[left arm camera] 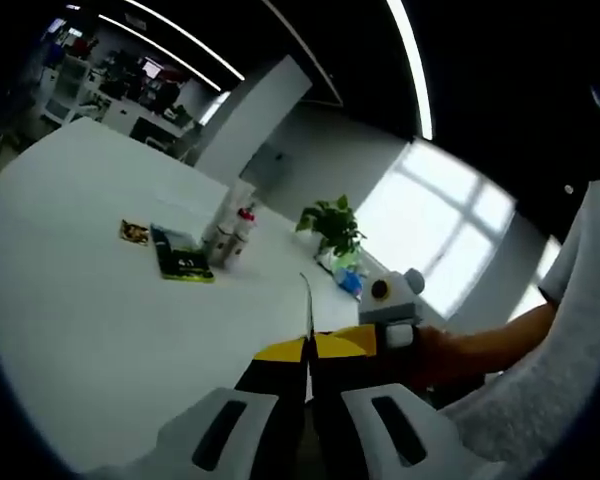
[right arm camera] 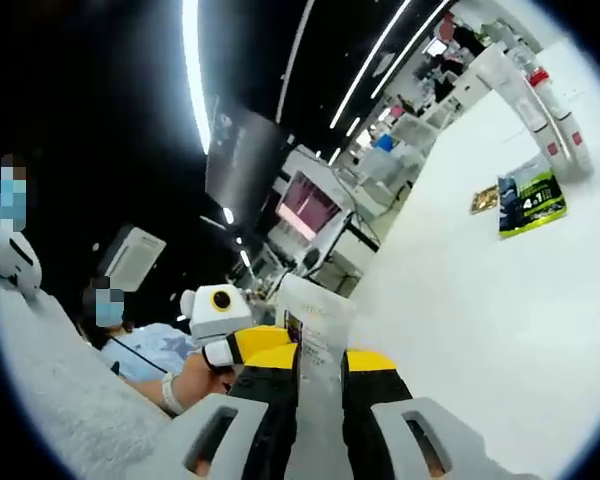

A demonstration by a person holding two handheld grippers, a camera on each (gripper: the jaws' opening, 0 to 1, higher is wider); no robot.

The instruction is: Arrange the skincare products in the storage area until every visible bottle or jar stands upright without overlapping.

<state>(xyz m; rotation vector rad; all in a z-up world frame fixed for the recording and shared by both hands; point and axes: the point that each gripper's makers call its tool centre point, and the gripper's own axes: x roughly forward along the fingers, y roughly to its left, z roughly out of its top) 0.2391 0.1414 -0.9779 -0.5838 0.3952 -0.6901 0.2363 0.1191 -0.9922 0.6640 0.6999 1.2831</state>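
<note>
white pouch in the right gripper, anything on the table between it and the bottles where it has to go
Nothing visible. The right gripper is shut on the white pouch, and bare white table stretches to the bottles. The green packet lies just short of them, slightly off the line.

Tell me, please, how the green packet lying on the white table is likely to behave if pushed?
The green packet lies flat on the white table, so it should slide, not roll or tip. It looks thin, so probably light and somewhat floppy when lifted. Its glossy face may be slippery.
</note>
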